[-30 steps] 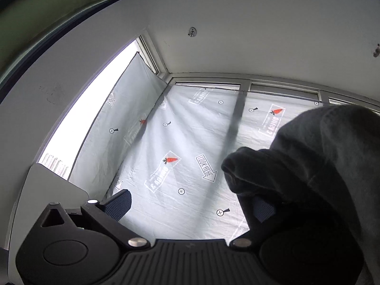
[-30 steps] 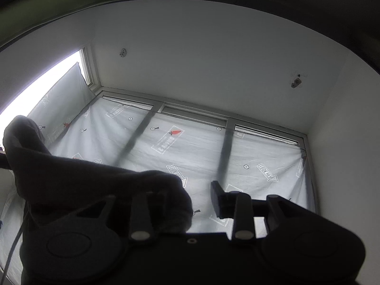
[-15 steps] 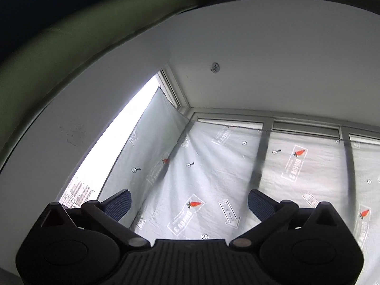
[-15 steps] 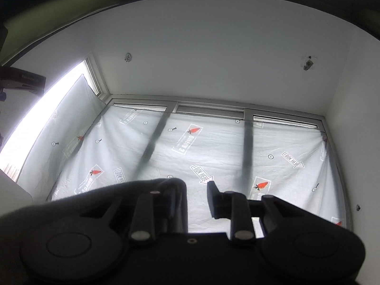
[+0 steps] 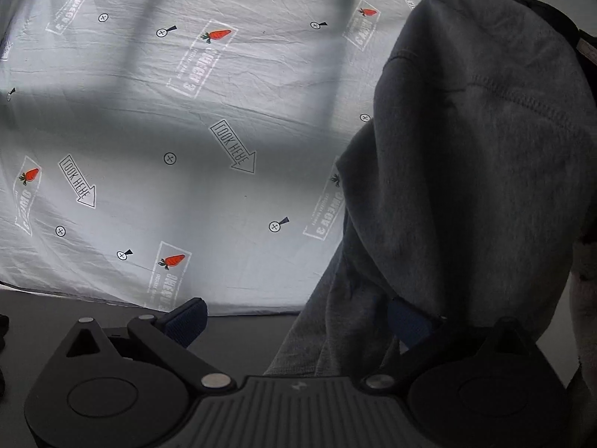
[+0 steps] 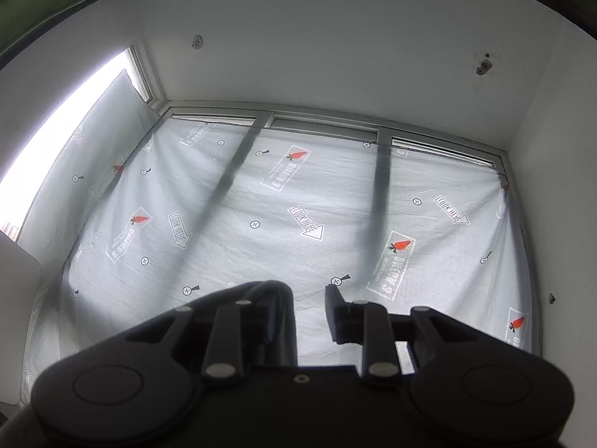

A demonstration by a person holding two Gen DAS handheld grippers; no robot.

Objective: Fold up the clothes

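Note:
A dark grey garment (image 5: 474, 171) hangs at the right of the left wrist view and drapes over my left gripper's right finger (image 5: 410, 323). My left gripper (image 5: 298, 317) stands wide open; its left finger (image 5: 186, 319) is bare. In the right wrist view my right gripper (image 6: 309, 310) is open with a narrow gap. Dark cloth (image 6: 261, 298) covers its left finger; its right finger (image 6: 334, 313) is bare. Whether the cloth is pinched is hidden.
A pale printed sheet with carrots and arrows (image 5: 209, 119) covers the window wall ahead; it also shows in the right wrist view (image 6: 298, 224). A dark surface edge (image 5: 56, 306) runs below the sheet. White ceiling (image 6: 335, 37) is above.
My left gripper has tilted down from the ceiling toward the sheet, and the grey garment is back over its right finger. The cloth over my right gripper has shrunk to its left finger.

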